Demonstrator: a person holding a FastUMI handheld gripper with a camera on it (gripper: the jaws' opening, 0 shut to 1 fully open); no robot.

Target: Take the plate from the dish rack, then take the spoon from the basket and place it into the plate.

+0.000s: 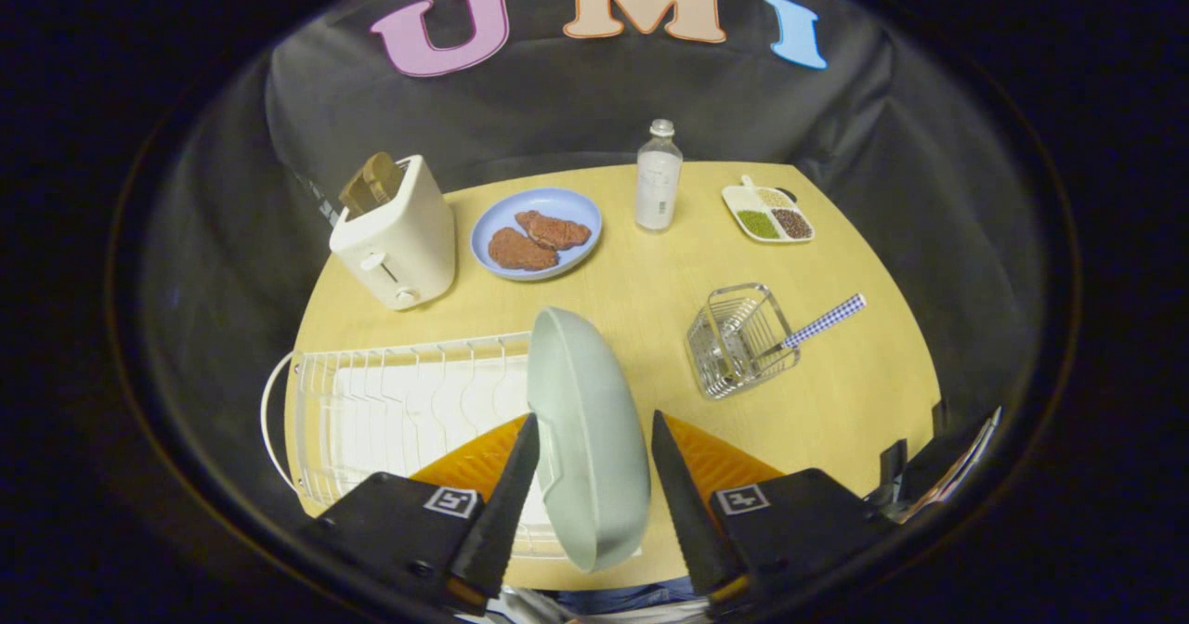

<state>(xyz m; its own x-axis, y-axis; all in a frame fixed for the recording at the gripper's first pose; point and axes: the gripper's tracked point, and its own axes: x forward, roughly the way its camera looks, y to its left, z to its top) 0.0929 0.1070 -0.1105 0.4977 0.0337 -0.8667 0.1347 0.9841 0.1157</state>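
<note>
A pale green plate [585,420] stands on edge between my two fingers, at the right end of the white wire dish rack [399,410]. My gripper [594,424] is shut on the plate: the left finger [506,503] lies against its rim and the right finger [683,503] against its back. Beyond the right finger, a small wire basket [738,341] sits on the wooden table [836,401]. The spoon [822,319] leans out of the basket to the right, showing a blue-and-white checked handle; its bowl is hidden inside.
Farther back stand a cream toaster [395,234], a blue plate with two brown patties [537,232], a clear bottle [658,178] and a divided dish of grains [769,215]. Bare tabletop lies between the rack and the basket.
</note>
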